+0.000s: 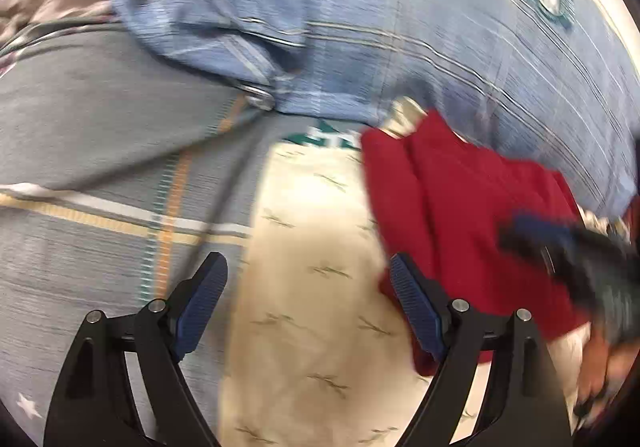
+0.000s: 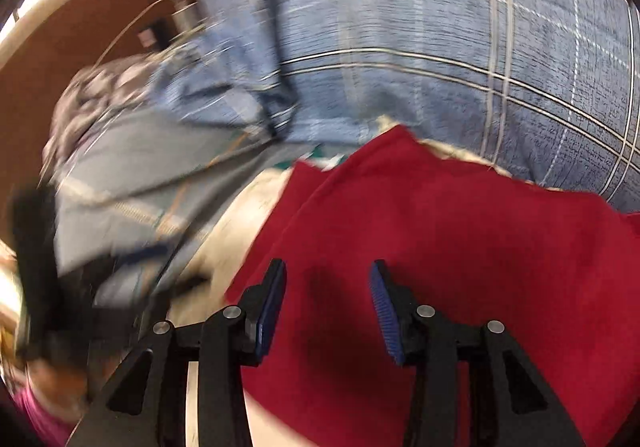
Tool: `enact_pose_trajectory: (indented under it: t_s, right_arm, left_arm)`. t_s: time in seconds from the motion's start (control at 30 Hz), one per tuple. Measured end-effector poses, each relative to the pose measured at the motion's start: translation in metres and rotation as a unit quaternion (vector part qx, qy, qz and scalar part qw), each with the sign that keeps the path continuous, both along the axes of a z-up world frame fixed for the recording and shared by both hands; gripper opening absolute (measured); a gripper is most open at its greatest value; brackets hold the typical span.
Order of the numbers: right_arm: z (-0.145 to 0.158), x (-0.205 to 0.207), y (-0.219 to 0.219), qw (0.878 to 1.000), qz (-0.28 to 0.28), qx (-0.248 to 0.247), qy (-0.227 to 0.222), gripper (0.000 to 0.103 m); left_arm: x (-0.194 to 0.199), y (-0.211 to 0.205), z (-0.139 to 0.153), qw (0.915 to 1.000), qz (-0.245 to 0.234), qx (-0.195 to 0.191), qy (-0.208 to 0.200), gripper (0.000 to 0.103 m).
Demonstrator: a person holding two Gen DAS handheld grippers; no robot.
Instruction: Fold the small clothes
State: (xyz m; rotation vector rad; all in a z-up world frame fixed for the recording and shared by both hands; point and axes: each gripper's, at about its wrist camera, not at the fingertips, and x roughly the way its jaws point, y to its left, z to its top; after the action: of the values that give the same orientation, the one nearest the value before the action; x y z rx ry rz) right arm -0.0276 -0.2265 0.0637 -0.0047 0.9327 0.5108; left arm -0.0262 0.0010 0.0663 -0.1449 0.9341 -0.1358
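Blue plaid bedding [image 1: 460, 39] under everything; cream sheet [image 1: 320, 247] on it, red cloth [image 2: 460, 231] on that. Right gripper [image 2: 328, 283] directly over cloth, nearer, jaws half-apart, empty. Left gripper [image 1: 308, 279] wide open, cloth to its right.

Red garment [image 2: 460, 231]: plain deep red, no pattern. Cream cloth [image 1: 320, 247] under red garment: pale cream with small grey-green sprig motifs, teal band at far edge. Blue plaid bedding [image 1: 400, 27] beyond red garment: mid-blue, white and cream check lines. Grey-blue sheet [image 1: 100, 119] left of red garment: orange, teal, white stripes. Gripper pads [image 1: 204, 307]: dark blue on black frames.
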Motion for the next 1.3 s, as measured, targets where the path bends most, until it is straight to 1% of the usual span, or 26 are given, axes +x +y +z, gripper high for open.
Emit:
enact_pose_trajectory:
  t_s: [0.1,0.13,0.17,0.23,0.3,0.4,0.47,0.5,0.57,0.63,0.67,0.7,0.73,0.8,0.83,0.97,1.0,1.07,1.17,1.23,1.3]
  right_arm:
    - [-0.002,-0.034,0.012,0.999,0.035,-0.002,-0.002,0.04]
    - [-0.006,-0.043,0.019,0.999,0.05,-0.004,0.004,0.034]
    - [-0.011,-0.048,0.026,0.998,0.062,-0.007,0.009,0.032]
    - [-0.021,-0.056,0.04,0.997,0.08,-0.015,0.015,0.032]
    - [-0.033,-0.059,0.052,0.996,0.085,-0.03,0.016,0.032]
    - [-0.044,-0.056,0.068,0.997,0.077,-0.027,0.01,0.033]
    - [-0.045,-0.051,0.079,0.997,0.07,-0.036,-0.001,0.034]
    - [-0.043,-0.048,0.082,0.997,0.068,-0.03,-0.004,0.034]
    - [-0.037,-0.047,0.08,0.997,0.071,0.007,0.002,0.036]
    - [-0.032,-0.05,0.078,0.996,0.086,0.014,-0.006,0.036]
    - [-0.031,-0.052,0.075,0.995,0.095,0.013,-0.003,0.036]
    - [-0.029,-0.051,0.07,0.995,0.1,0.023,0.004,0.036]
    - [-0.024,-0.048,0.059,0.993,0.102,0.049,0.014,0.036]
    - [-0.014,-0.041,0.038,0.992,0.09,0.084,0.019,0.035]
    - [-0.008,-0.033,0.025,0.993,0.07,0.091,0.015,0.036]
    - [0.008,0.001,-0.001,0.997,0.0,0.072,-0.006,0.036]
    - [0.008,0.014,-0.002,0.998,-0.02,0.054,-0.007,0.036]
    - [0.001,0.047,0.002,0.998,-0.051,0.025,0.001,0.037]
    - [-0.016,0.086,0.014,0.997,-0.066,0.007,0.026,0.037]
    - [-0.028,0.103,0.025,0.997,-0.064,-0.003,0.038,0.037]
    - [-0.039,0.115,0.038,0.997,-0.066,-0.019,0.038,0.04]
  left_arm:
    - [0.002,0.009,0.0,0.9997,0.016,-0.017,0.001,0.084]
    - [0.002,0.01,-0.001,0.9997,0.017,-0.017,0.001,0.084]
    - [0.002,0.009,-0.002,0.9997,0.016,-0.016,0.002,0.084]
    - [0.002,0.008,-0.003,0.9998,0.012,-0.013,0.003,0.084]
    - [0.0,0.008,-0.002,0.9999,0.01,-0.013,0.003,0.084]
    - [0.002,0.007,-0.002,0.9999,0.009,-0.012,0.002,0.084]
    - [0.004,0.006,-0.002,0.9999,0.008,-0.012,0.002,0.084]
    - [0.004,0.006,-0.002,0.9999,0.008,-0.013,0.001,0.084]
    - [0.005,0.006,-0.002,0.9999,0.01,-0.014,0.0,0.084]
    - [0.006,0.007,-0.002,0.9998,0.01,-0.016,0.0,0.084]
    - [0.006,0.007,-0.001,0.9998,0.011,-0.018,-0.001,0.084]
    - [0.005,0.008,-0.001,0.9997,0.011,-0.021,-0.002,0.084]
    - [0.004,0.008,-0.001,0.9997,0.011,-0.023,-0.002,0.084]
    - [0.003,0.007,0.0,0.9995,0.008,-0.029,-0.002,0.084]
    - [0.003,0.005,0.0,0.9995,0.006,-0.032,-0.003,0.084]
    - [0.001,-0.003,-0.001,0.9993,-0.008,-0.037,-0.006,0.084]
    - [0.0,-0.005,-0.002,0.9993,-0.012,-0.036,-0.006,0.084]
    - [0.0,-0.011,-0.006,0.9994,-0.019,-0.029,-0.004,0.084]
    - [0.001,-0.019,-0.012,0.9994,-0.03,-0.016,0.004,0.084]
    - [0.003,-0.023,-0.015,0.9994,-0.034,-0.009,0.006,0.084]
    - [0.004,-0.024,-0.017,0.9994,-0.034,-0.008,0.006,0.084]
